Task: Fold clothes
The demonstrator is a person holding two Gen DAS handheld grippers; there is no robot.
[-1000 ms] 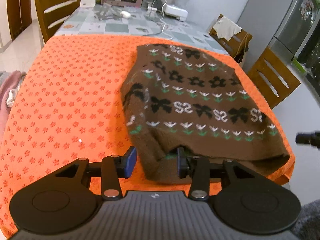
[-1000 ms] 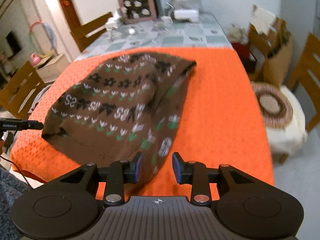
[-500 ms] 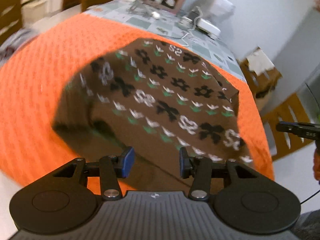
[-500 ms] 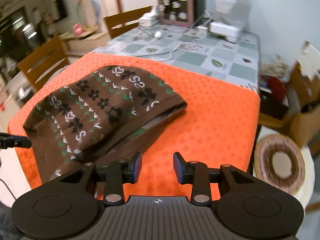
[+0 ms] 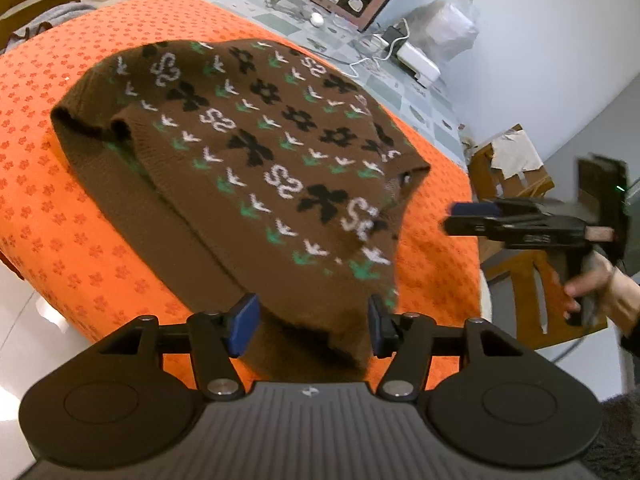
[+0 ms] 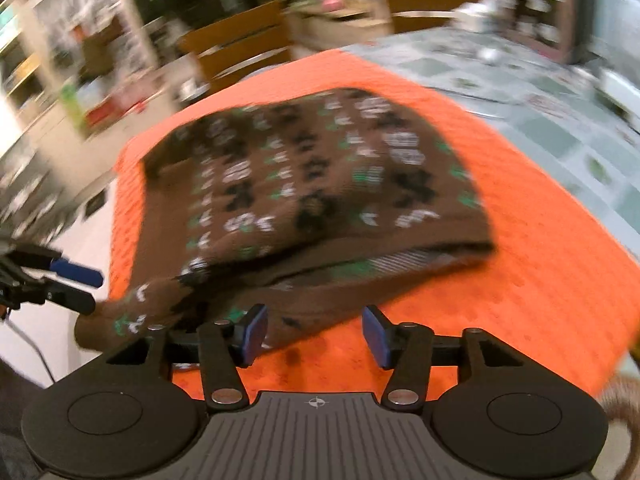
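A: Left wrist view first. What lies ahead?

B: A brown knitted sweater with black flowers, white birds and green sprigs (image 5: 256, 152) lies folded on the orange flower-print cloth (image 5: 60, 200) that covers the surface. Its near hem hangs over the cloth's edge at about 6 o'clock.

A: And the left gripper (image 5: 312, 322)?

B: Its blue-padded fingers (image 5: 244, 320) have just been opening. The hem sits in the gap between them, but the pads stand clear of the wool on both sides: released.

A: Anything at 3 o'clock?

B: The right gripper (image 5: 472, 218), seen from the side and held in a person's hand (image 5: 600, 292). It is just off the sweater's right corner, not touching it. Beyond, at 1 o'clock, is a wooden chair (image 5: 508, 168).

A: Now the right wrist view.

B: Blurred. The sweater fills the middle, one cuff trailing towards 8 o'clock. The right gripper's fingers (image 6: 254, 332) have also just been opening; the sweater's edge reaches beside the left pad, with orange cloth showing in the gap. Released as well.

A: The other gripper?

B: At 9 o'clock, close to the trailing cuff.
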